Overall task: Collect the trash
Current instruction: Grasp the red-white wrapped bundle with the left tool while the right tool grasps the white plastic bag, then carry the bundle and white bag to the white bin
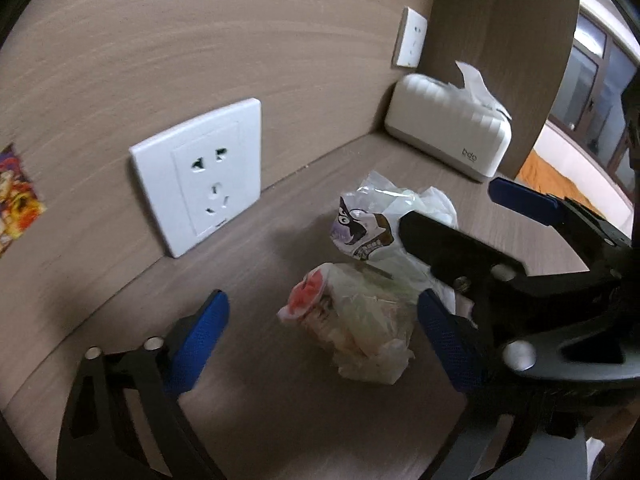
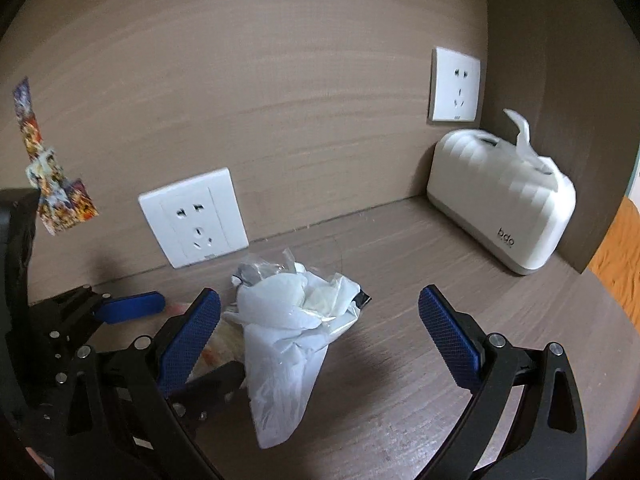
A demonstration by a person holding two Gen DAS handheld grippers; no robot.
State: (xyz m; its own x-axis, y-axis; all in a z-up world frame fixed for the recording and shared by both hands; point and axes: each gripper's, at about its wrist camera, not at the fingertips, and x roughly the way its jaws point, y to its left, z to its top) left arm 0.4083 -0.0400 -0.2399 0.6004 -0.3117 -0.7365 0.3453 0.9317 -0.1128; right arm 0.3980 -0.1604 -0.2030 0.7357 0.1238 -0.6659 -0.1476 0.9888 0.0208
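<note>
Two grippers, left gripper (image 1: 323, 332) and right gripper (image 2: 319, 328), hover wide apart-jawed, gripping nothing. Crumpled wrapper (image 1: 352, 320) lies between left's pads; white plastic bag (image 2: 288, 340) between right's.

Both wrist views close, angled down at desk (image 1: 248, 400), sharing wall socket (image 1: 200, 176), tissue box (image 2: 500, 204)
</note>
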